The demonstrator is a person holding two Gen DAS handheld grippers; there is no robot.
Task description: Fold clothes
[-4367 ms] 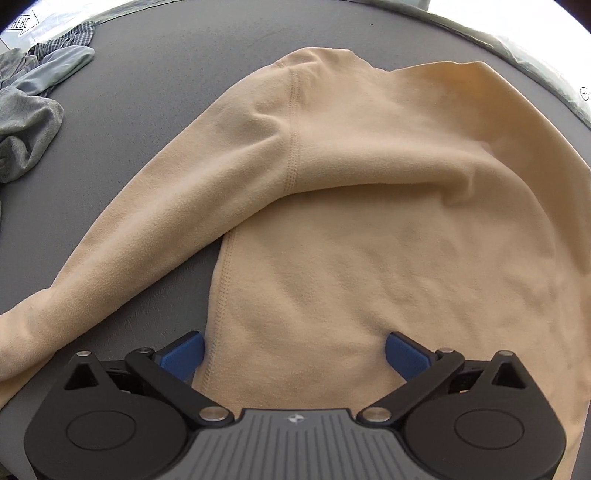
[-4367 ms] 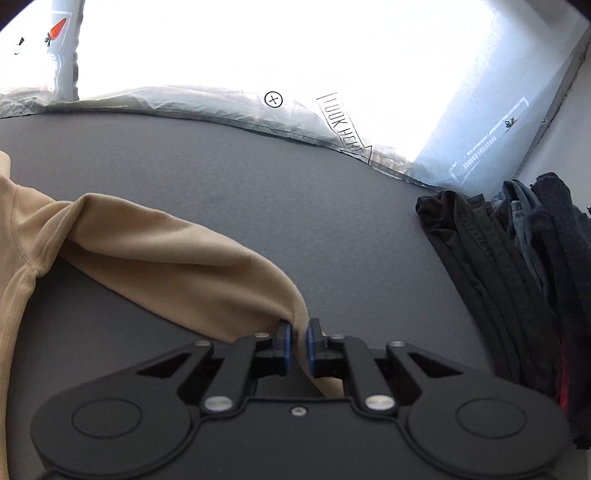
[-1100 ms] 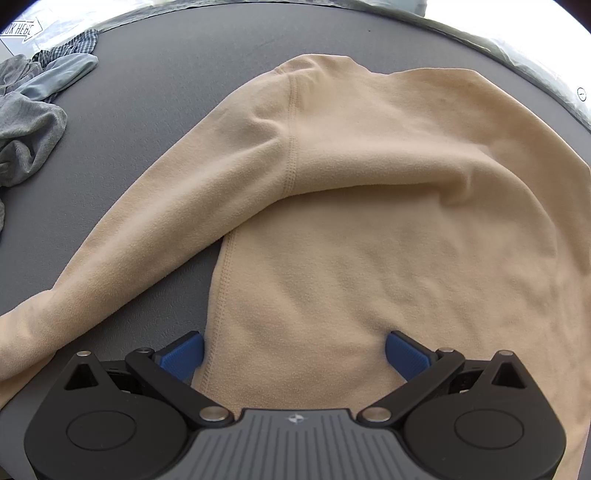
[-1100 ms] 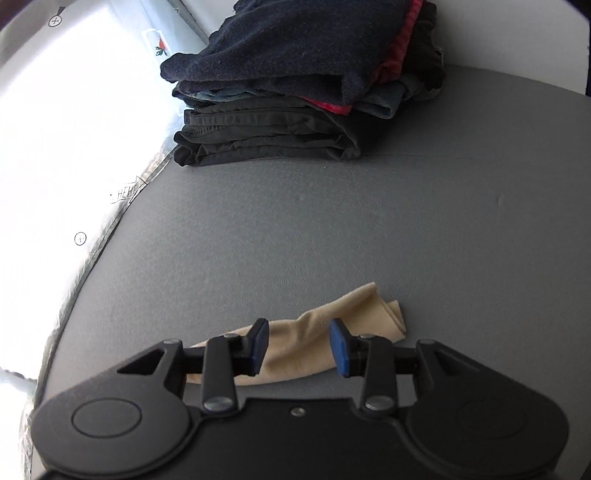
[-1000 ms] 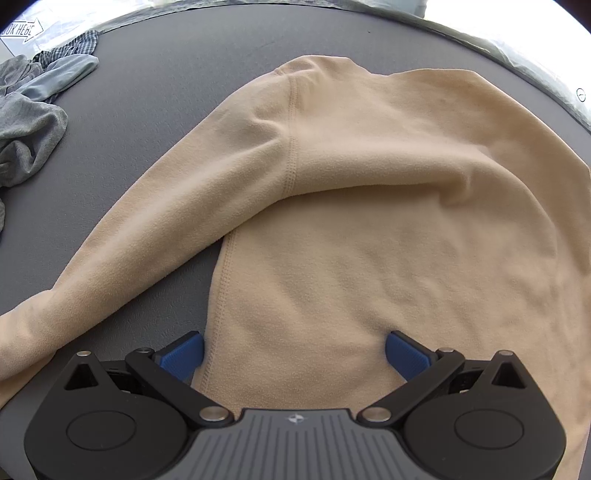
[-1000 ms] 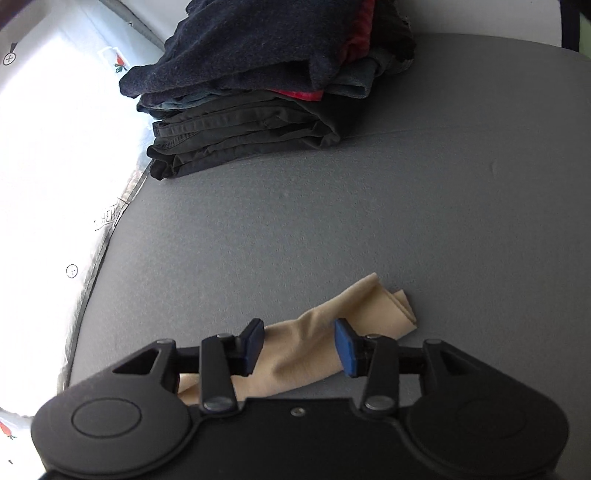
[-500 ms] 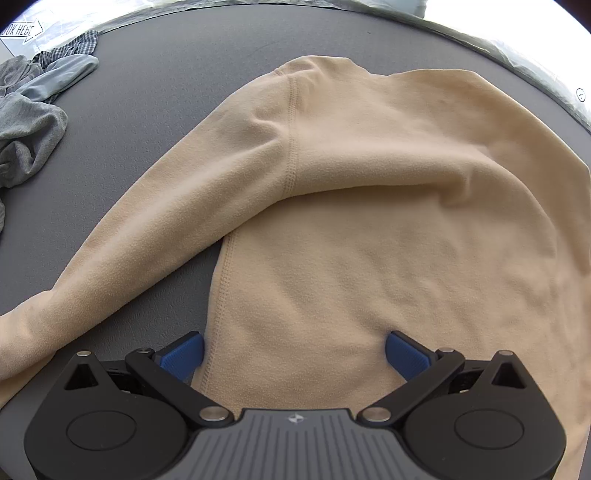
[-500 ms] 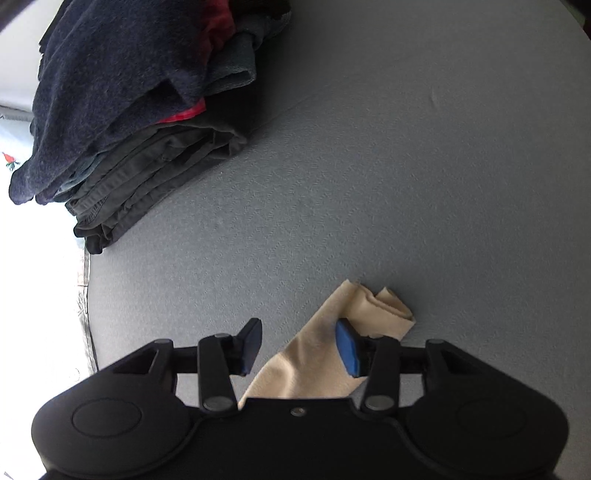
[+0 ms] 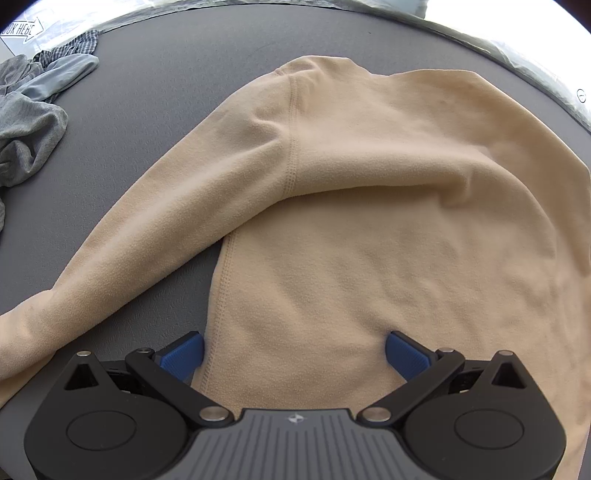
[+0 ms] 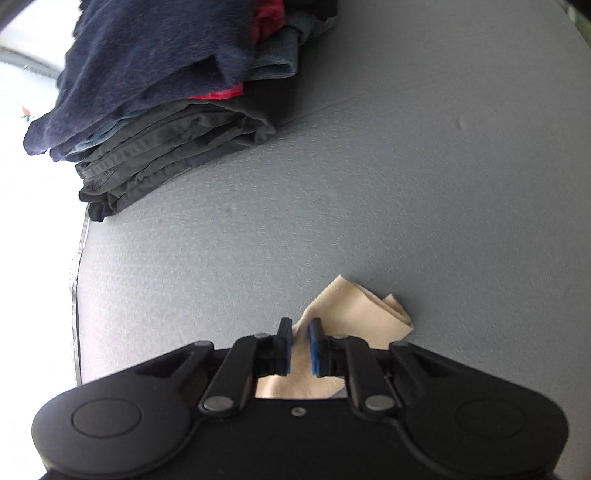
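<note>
While the left gripper (image 9: 293, 350) is held spread over the beige sweater (image 9: 369, 229) to steady it, the right gripper (image 10: 298, 345) has just been closed on the sleeve cuff (image 10: 354, 310); folding is presumably intended.

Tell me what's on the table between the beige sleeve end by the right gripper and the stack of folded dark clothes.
Nothing: the right wrist view shows only bare grey table between the sleeve end and the stack.

grey table surface (image 10: 369, 184), printed arrow label (image 9: 22, 27) at its edge, bright plastic sheeting (image 9: 535, 40)
</note>
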